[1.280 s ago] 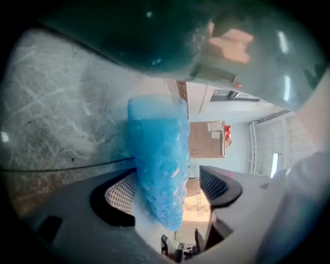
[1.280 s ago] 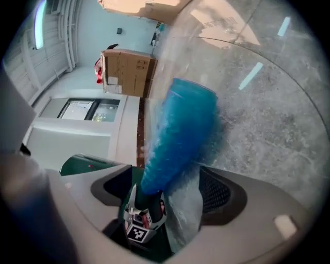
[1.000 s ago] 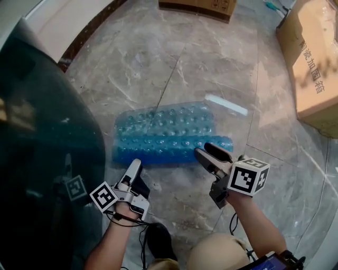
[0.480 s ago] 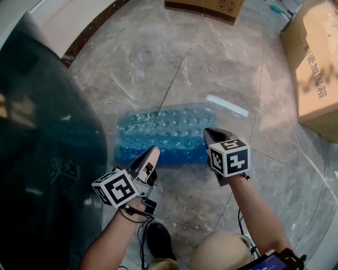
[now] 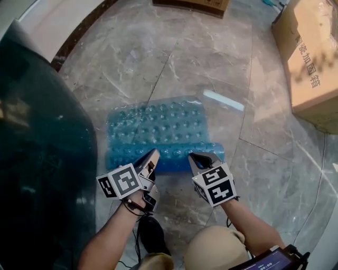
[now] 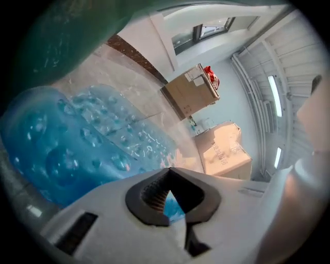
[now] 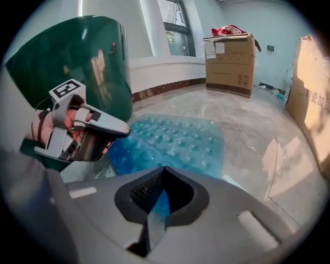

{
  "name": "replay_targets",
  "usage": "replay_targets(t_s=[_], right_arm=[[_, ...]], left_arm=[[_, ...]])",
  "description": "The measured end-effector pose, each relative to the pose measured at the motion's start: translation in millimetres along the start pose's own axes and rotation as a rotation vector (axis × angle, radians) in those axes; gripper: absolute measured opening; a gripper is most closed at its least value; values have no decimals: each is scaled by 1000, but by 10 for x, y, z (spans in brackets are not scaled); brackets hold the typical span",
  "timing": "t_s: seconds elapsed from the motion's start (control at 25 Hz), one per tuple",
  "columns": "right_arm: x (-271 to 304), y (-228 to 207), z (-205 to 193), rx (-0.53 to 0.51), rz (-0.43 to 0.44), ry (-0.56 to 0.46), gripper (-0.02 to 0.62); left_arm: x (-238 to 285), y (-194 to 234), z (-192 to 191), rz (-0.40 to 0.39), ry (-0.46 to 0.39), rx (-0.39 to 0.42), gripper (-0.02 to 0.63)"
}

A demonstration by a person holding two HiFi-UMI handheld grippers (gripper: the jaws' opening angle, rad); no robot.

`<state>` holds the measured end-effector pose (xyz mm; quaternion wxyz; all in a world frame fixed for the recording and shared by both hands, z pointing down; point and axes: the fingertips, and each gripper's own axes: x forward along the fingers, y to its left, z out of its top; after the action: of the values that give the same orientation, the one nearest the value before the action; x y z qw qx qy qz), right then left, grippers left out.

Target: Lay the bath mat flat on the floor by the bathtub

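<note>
The blue see-through bath mat (image 5: 158, 132) with round bumps lies on the marble floor next to the dark green bathtub (image 5: 42, 147). Its near long edge shows as a darker, doubled band. My left gripper (image 5: 153, 154) is shut, its tip at that near edge toward the tub. My right gripper (image 5: 196, 157) is shut too, tip on the near edge further right. In the right gripper view the left gripper (image 7: 121, 129) hangs just over the mat (image 7: 175, 139) with nothing between its jaws. The left gripper view looks along the mat (image 6: 77, 139) past shut jaws.
A large cardboard box (image 5: 309, 58) stands on the floor at the right, another box (image 5: 195, 5) at the far edge. A brown skirting and white wall run at the far left. A dark shoe (image 5: 153, 237) is below the grippers.
Both grippers' jaws stood open a second ago and are now shut. Both hands moved in to the mat's near edge and rolled; the right one dropped lower.
</note>
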<state>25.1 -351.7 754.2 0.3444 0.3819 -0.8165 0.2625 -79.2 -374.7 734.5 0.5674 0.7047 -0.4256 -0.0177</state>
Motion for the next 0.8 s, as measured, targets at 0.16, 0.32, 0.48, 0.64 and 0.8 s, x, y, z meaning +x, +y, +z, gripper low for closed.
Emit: replay_targets(t_s=[0.16, 0.32, 0.48, 0.64, 0.8], right_arm=[[-128, 192, -212, -8, 49, 27, 3], [-222, 685, -587, -45, 271, 162, 4], [-346, 565, -55, -52, 269, 9, 6], [40, 103, 220, -46, 111, 48, 7], [167, 133, -22, -177, 59, 179, 8]], left_arm=[[-60, 70, -149, 55, 21, 119, 3], [-127, 119, -327, 52, 36, 135, 3], [-182, 193, -451, 49, 33, 96, 3], [-246, 181, -620, 73, 82, 128, 3], [-410, -217, -595, -40, 51, -50, 3]])
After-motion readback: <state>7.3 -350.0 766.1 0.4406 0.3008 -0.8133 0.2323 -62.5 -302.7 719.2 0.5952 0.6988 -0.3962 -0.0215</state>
